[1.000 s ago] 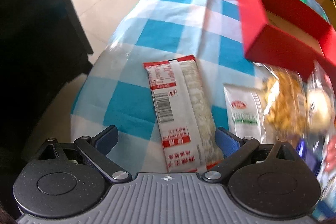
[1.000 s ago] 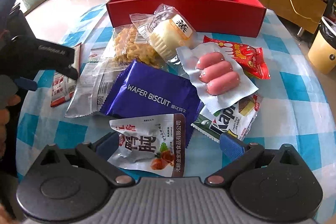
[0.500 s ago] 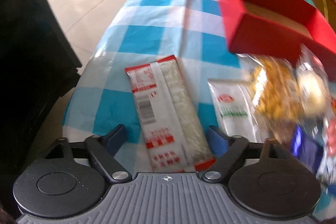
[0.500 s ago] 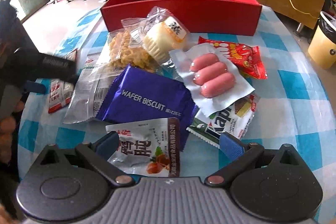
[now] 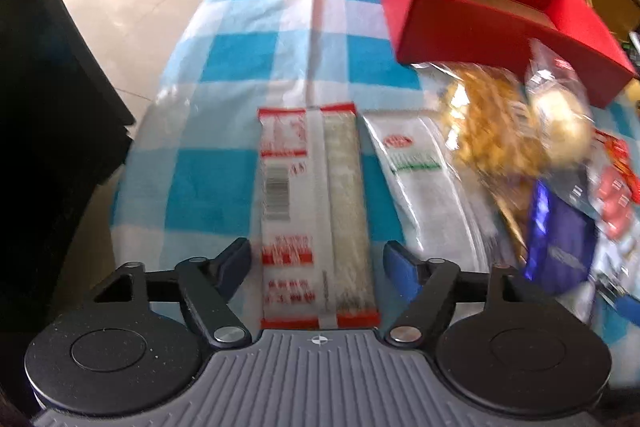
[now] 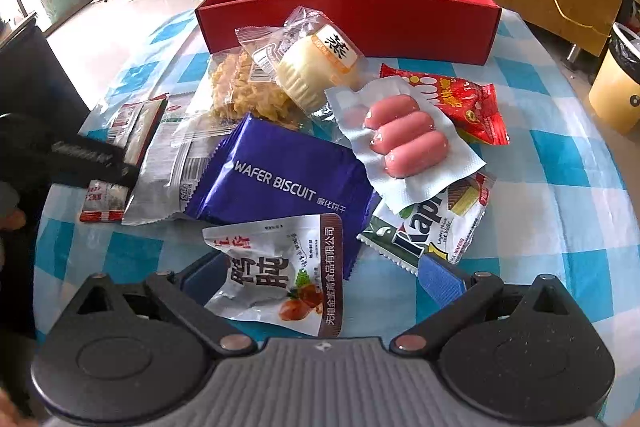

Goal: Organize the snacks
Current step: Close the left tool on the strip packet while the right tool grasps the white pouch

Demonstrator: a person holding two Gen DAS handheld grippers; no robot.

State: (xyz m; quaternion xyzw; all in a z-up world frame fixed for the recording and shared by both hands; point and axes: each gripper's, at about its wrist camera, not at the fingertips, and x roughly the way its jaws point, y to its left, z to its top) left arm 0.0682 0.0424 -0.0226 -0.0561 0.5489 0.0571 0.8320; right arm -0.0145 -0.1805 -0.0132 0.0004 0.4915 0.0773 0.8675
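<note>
A long red-and-white snack packet (image 5: 316, 211) lies on the blue checked cloth, its near end between the open fingers of my left gripper (image 5: 318, 267). It also shows in the right wrist view (image 6: 120, 163), partly under the left gripper. A red box (image 6: 352, 11) stands at the back, open-topped; it also shows in the left wrist view (image 5: 492, 11). My right gripper (image 6: 320, 279) is open over a white duck-snack pouch (image 6: 280, 271). Beyond lie a purple wafer biscuit pack (image 6: 280, 179), a sausage pack (image 6: 404, 143), a steamed cake (image 6: 316, 63) and a Kapi wafer (image 6: 432, 223).
A red chip bag (image 6: 452, 99), a fried-noodle bag (image 6: 240, 87) and a white packet (image 5: 420, 187) crowd the middle. A dark cabinet (image 5: 44, 115) stands left of the table. A yellow bin (image 6: 616, 87) stands on the floor at right.
My left gripper has swung so the long packet now lies straight between its fingers, and the fingers have narrowed. My right gripper has moved forward over the white pouch.
</note>
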